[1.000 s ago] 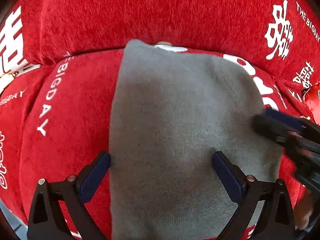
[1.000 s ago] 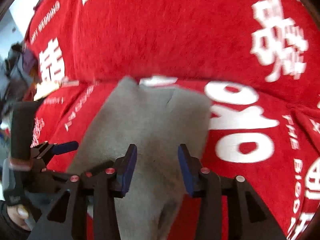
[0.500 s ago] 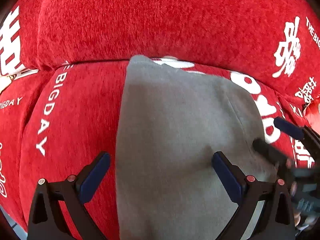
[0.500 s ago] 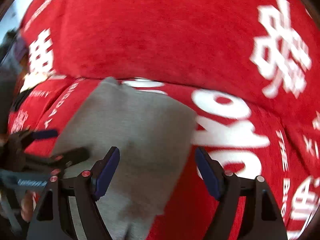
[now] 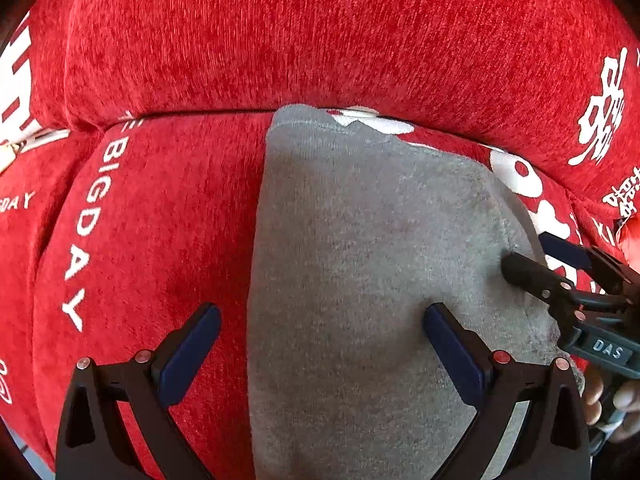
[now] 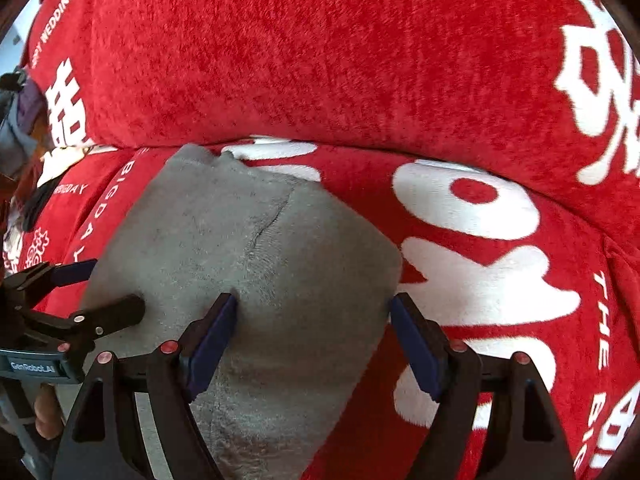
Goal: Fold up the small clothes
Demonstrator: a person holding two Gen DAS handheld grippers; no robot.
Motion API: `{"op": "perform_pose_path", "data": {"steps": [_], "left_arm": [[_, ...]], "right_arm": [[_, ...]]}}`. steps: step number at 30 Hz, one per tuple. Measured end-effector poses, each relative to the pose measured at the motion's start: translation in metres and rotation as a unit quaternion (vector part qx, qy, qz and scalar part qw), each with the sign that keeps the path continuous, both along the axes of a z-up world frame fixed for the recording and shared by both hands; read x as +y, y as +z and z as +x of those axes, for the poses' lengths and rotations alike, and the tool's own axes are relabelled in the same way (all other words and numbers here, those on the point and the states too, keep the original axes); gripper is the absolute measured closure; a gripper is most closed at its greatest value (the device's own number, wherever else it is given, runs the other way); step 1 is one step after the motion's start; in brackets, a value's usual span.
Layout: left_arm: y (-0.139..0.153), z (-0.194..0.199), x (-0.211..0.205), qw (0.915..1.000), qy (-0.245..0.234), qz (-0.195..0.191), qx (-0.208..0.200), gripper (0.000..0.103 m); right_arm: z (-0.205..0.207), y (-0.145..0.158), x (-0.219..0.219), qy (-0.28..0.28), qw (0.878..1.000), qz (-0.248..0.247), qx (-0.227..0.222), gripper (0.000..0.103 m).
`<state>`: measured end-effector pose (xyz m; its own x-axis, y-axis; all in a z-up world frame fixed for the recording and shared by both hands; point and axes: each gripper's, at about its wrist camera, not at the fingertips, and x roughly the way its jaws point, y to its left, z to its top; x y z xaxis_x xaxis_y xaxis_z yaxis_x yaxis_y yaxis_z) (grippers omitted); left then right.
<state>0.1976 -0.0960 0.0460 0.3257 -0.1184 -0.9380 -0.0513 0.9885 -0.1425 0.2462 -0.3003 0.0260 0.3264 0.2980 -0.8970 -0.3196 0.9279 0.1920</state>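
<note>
Left wrist view: left gripper point(image 5: 320, 340) spread wide, nothing between the blue pads; one pad over the red cover, the other over the grey cloth point(image 5: 360, 280), so the cloth's left edge sits between them; right gripper point(image 5: 536, 260) entering at the right edge, black fingertip touching the cloth's right side, blue pad beyond it over the red cover, likewise parted; bare fingers of a hand point(image 5: 616, 400) low at the right.

Right wrist view: right gripper point(image 6: 312, 336) parted wide, holding nothing; left pad over the grey cloth point(image 6: 240, 260), right pad just past the cloth's right edge over the white print; faint crease running down the cloth's middle; left gripper point(image 6: 108, 288) at the left, black tip pressed on the cloth's left part, blue pad just off its edge, gaping too.

Cloth lying flat, folded to a narrow panel, on the seat of the red sofa cover point(image 6: 320, 60) with white lettering, far end near the seam under the backrest.
</note>
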Motion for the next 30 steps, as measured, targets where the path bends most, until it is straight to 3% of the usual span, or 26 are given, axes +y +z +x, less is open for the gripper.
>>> {"op": "perform_pose_path", "data": {"steps": [4, 7, 8, 9, 11, 14, 18, 20, 23, 25, 27, 30], "left_arm": [[0.014, 0.003, 0.001, 0.9996, 0.001, 0.017, -0.02, 0.001], [0.018, 0.024, 0.006, 0.9993, 0.014, 0.023, -0.025, 0.001], [0.014, 0.033, 0.009, 0.9992, 0.02, 0.028, -0.019, 0.001], [0.002, 0.046, 0.013, 0.9986, 0.031, 0.041, 0.014, 0.001], [-0.017, 0.057, 0.016, 0.9973, 0.035, 0.025, 0.06, 0.001], [-0.023, 0.056, 0.022, 0.9968, 0.031, 0.006, 0.073, 0.001], [0.005, 0.035, 0.034, 0.9986, 0.031, 0.008, 0.043, 0.001], [0.023, 0.017, 0.037, 0.9994, 0.029, 0.008, 0.014, 0.001], [0.032, -0.006, 0.026, 0.9998, 0.008, -0.017, 0.003, 0.001], [0.032, -0.018, 0.017, 0.9999, -0.006, -0.008, -0.004, 0.001], [0.023, -0.031, 0.016, 0.9998, -0.016, 0.011, 0.002, 0.001], [0.014, -0.057, 0.028, 0.9997, -0.012, -0.022, 0.002, 0.001]], "right_arm": [[-0.018, 0.027, 0.007, -0.002, 0.998, -0.037, -0.054, 0.022], [-0.017, 0.031, 0.021, 0.03, 0.998, -0.024, -0.046, 0.022], [-0.015, 0.029, 0.028, 0.039, 0.998, -0.03, -0.039, 0.022], [-0.013, 0.026, 0.034, 0.045, 0.998, -0.036, -0.029, 0.022], [-0.009, 0.017, 0.042, 0.045, 0.998, -0.046, -0.011, 0.022], [-0.011, 0.0, 0.043, 0.044, 0.996, -0.071, 0.009, 0.022], [-0.024, 0.01, 0.021, 0.009, 0.996, -0.092, 0.011, 0.022], [-0.042, 0.03, 0.012, 0.003, 0.993, -0.116, -0.017, 0.022], [-0.072, 0.06, 0.02, 0.029, 0.993, -0.1, -0.058, 0.022], [-0.088, 0.067, 0.032, 0.051, 0.992, -0.095, -0.069, 0.022], [-0.106, 0.063, 0.046, 0.077, 0.987, -0.118, -0.08, 0.022], [-0.126, 0.037, 0.048, 0.095, 0.981, -0.157, -0.068, 0.022]]}}
